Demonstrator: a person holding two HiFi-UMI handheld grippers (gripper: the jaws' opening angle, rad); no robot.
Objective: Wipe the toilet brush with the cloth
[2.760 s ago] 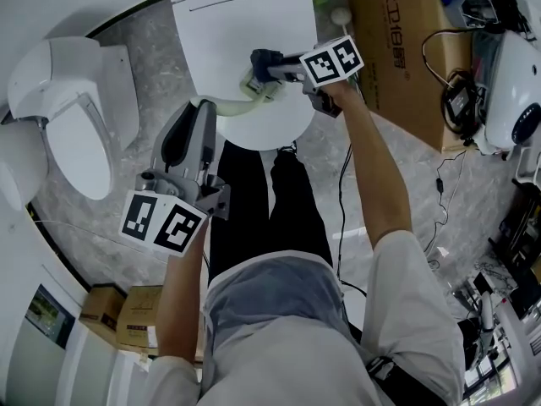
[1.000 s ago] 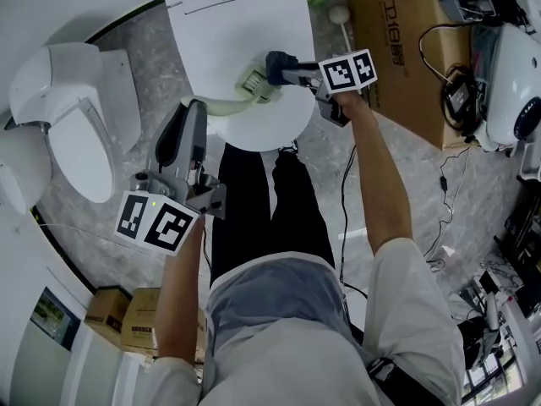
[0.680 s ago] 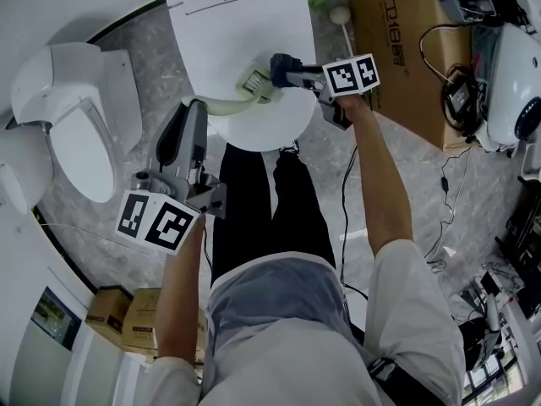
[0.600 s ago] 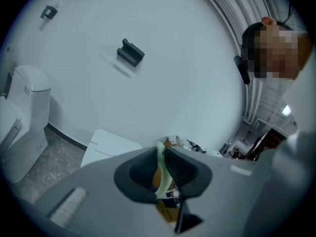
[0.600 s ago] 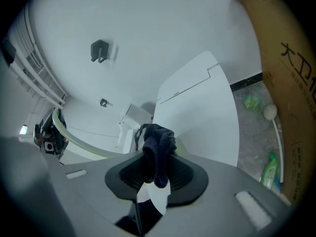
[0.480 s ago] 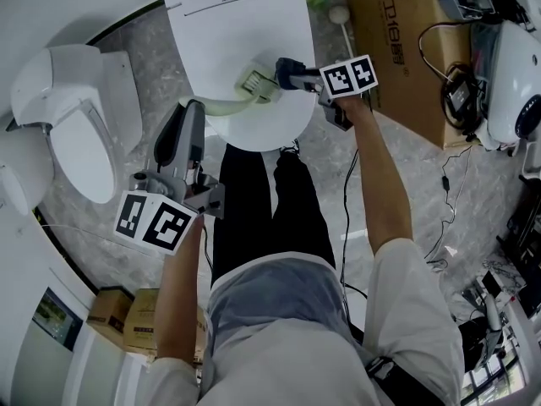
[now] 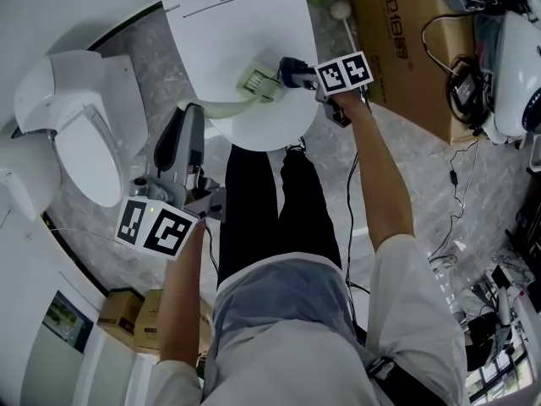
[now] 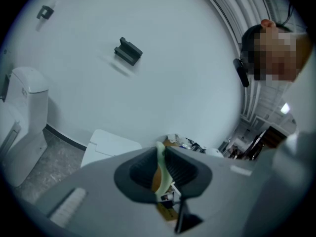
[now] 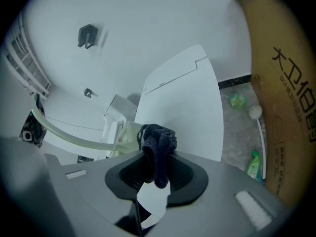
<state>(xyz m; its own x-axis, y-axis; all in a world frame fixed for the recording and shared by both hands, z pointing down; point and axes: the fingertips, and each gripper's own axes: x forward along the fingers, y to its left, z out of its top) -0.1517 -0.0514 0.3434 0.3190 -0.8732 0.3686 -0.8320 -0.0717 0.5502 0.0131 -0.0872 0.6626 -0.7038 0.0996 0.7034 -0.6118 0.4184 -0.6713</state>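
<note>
Rightward since earlier, the right tongs (image 7: 290, 67), pinching the dark cloth (image 9: 157, 147), had shifted to just beside the toilet brush (image 7: 256, 81) head above the toilet lid (image 7: 228, 24), contact unclear; the left tongs (image 7: 190, 115) clamped its thin handle, which could twist loose under hard wiping.

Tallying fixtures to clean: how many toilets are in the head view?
2 clearly: the lid-down toilet at top centre, and the open toilet at left. A white shape at the left edge may be a third.
</note>
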